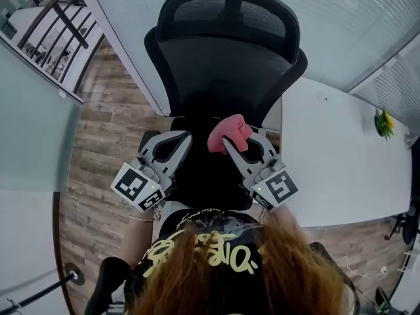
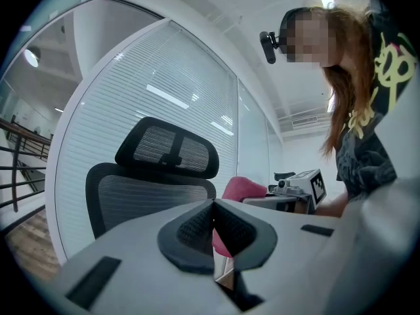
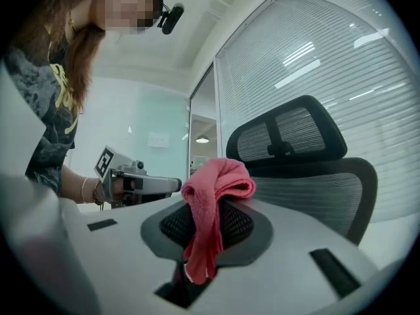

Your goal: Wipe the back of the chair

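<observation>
A black mesh office chair [image 1: 226,64] with a headrest [image 1: 230,10] faces me; its back [image 2: 147,199] shows ahead in the left gripper view and at the right [image 3: 315,182] in the right gripper view. My right gripper [image 1: 231,144] is shut on a pink cloth [image 1: 228,134], which bunches above the jaws and hangs between them [image 3: 209,218]. It hovers in front of the lower chair back, apart from it. My left gripper [image 1: 178,143] is shut with nothing in it, beside the right one over the seat.
A white desk [image 1: 341,169] runs along the right of the chair, with a small green plant [image 1: 382,123] at its far end. A glass wall with blinds [image 1: 354,18] stands behind the chair. Wood floor [image 1: 98,149] lies to the left.
</observation>
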The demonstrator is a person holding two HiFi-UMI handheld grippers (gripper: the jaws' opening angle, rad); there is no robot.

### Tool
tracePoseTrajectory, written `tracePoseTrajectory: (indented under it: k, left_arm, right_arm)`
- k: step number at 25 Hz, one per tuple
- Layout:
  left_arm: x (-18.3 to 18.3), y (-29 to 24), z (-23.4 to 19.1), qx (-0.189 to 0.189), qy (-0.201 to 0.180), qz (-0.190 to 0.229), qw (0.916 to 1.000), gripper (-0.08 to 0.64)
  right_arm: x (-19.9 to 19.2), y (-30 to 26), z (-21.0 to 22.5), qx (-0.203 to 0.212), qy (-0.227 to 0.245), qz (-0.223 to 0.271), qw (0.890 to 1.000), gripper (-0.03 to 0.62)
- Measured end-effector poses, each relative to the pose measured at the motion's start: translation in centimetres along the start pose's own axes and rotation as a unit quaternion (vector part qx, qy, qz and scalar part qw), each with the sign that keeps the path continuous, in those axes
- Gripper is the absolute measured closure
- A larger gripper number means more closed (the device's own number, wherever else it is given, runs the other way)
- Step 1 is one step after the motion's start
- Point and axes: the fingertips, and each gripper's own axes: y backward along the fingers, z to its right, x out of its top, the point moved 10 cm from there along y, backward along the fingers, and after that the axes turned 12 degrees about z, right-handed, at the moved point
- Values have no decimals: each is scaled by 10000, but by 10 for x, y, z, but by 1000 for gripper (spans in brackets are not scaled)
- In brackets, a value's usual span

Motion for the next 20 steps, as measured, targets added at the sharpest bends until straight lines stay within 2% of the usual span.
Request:
tracePoseTrajectory:
  k: [11,20]
  left_arm:
    - [1,-2,-5,11,47,68,10000,568]
    - [0,-6,-5,-23,38,57,10000,568]
  right_arm:
    - [2,4,9,-145,130,-21,9998,526]
    - [0,7,13,-200,19,59,9998,525]
